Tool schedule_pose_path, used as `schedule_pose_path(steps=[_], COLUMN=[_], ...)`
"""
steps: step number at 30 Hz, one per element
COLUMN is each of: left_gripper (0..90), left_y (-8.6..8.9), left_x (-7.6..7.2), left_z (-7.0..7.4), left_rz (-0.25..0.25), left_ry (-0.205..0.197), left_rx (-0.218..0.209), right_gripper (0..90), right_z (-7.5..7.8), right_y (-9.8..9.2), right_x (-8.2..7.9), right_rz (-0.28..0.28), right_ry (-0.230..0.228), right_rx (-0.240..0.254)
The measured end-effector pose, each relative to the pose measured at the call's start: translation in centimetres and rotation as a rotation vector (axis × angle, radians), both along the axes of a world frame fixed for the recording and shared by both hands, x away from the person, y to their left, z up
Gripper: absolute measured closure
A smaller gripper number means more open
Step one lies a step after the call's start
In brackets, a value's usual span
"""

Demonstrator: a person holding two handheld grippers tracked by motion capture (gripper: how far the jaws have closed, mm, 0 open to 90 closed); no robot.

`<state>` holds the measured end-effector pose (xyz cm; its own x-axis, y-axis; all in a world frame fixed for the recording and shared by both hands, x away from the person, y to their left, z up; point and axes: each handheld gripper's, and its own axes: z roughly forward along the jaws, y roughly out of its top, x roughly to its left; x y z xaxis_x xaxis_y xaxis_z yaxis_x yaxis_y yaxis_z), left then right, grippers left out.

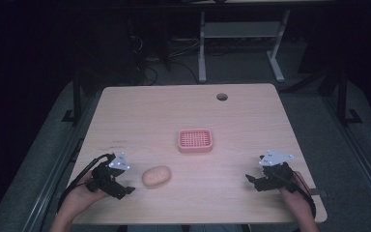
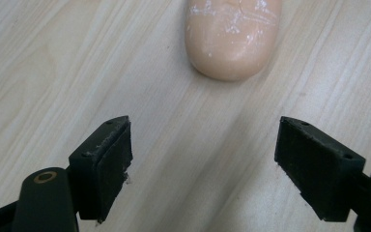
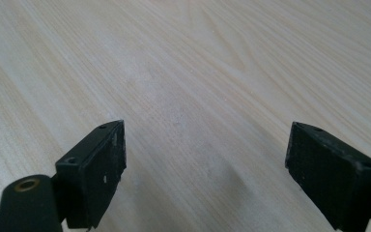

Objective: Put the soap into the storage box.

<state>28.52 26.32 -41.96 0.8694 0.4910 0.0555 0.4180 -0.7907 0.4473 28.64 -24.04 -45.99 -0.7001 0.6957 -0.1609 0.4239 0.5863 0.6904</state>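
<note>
High view: the peach soap bar (image 1: 156, 176) lies on the wooden table (image 1: 251, 116), just at 3 o'clock of the left gripper (image 1: 125, 190); a pink soap dish (image 1: 195, 140) sits at 1 o'clock of the bar; the right gripper (image 1: 249, 180) rests well apart at 3 o'clock. Left gripper view: jaws spread wide, empty; the bar (image 2: 233, 36) at 12 o'clock, untouched. Right gripper view: jaws released over bare wood.

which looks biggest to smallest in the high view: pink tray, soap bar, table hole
1. Pink tray, largest.
2. Soap bar, a bit smaller, though it lies nearer the camera, just ahead of the open left claw.
3. Table hole, clearly smallest.
</note>
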Motion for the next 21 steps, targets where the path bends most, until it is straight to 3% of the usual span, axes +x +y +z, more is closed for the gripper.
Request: schedule_pose_path(steps=[21], left_gripper=[20.4], left_y=[-2.8], left_x=[1.0], left_z=[0.1], left_rz=[-0.062], left_ry=[0.009], left_rx=[0.015], right_gripper=[13.8], right_z=[0.0], right_y=[0.1], right_x=[-0.1], right_rz=[0.000], right_ry=[0.005], right_rx=[0.008])
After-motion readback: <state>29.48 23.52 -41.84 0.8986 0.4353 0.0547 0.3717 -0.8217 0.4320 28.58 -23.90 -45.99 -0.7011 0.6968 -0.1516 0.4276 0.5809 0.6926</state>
